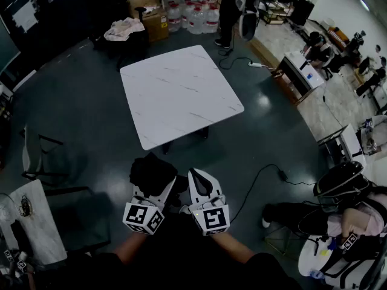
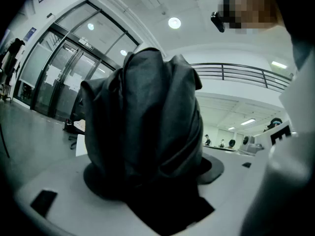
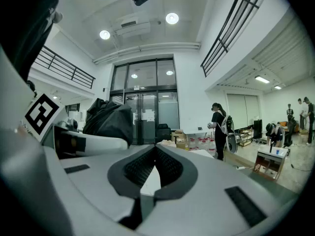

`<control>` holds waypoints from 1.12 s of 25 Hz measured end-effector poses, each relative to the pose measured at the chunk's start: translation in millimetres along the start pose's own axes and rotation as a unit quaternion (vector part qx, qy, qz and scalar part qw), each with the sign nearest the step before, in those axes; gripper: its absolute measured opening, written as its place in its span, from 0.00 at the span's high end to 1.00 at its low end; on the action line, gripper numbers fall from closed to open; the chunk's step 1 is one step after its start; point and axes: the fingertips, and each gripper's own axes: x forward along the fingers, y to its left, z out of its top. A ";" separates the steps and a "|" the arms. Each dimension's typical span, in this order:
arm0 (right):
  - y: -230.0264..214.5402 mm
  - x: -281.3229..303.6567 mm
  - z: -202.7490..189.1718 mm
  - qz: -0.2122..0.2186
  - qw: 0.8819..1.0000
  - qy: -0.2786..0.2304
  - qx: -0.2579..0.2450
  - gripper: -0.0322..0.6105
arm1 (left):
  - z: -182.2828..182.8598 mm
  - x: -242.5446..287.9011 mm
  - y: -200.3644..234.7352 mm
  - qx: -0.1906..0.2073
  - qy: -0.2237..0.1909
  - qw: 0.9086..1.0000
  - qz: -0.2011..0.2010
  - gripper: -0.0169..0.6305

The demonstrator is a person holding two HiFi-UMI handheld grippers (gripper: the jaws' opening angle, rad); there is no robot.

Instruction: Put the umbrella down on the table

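A black folded umbrella (image 1: pixel 151 169) sits bunched between the jaws of my left gripper (image 1: pixel 155 185), low in the head view. In the left gripper view its dark fabric (image 2: pixel 147 132) fills the space between the white jaws, which are shut on it at a wide spread. Just to its right my right gripper (image 1: pixel 200 177) is shut with nothing in it; its dark pads (image 3: pixel 167 166) meet at the tips. The right gripper view also shows the umbrella (image 3: pixel 109 119) on its left. The white marble table (image 1: pixel 181 95) stands bare ahead of both grippers, with dark floor between.
A person (image 1: pixel 237 8) stands beyond the table near water bottles (image 1: pixel 193 17) and cardboard boxes (image 1: pixel 151 11). A chair (image 1: pixel 42 159) and a small marble table (image 1: pixel 33 222) are at the left. A seated person (image 1: pixel 347 222) and a floor cable (image 1: pixel 260 180) are at the right.
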 end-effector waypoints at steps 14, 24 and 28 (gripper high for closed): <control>-69.4 -22.2 -31.1 -0.059 0.995 0.016 0.080 0.92 | -18.0 47.2 -23.2 -0.008 0.031 0.999 -0.036 0.41; -142.4 33.2 -34.0 -0.095 0.993 0.030 0.068 0.92 | -27.9 151.6 -5.4 -0.029 0.055 0.995 -0.074 0.41; -172.8 87.5 -25.1 -0.085 0.994 0.036 0.064 0.92 | -21.2 201.8 18.4 -0.046 0.068 0.994 -0.071 0.41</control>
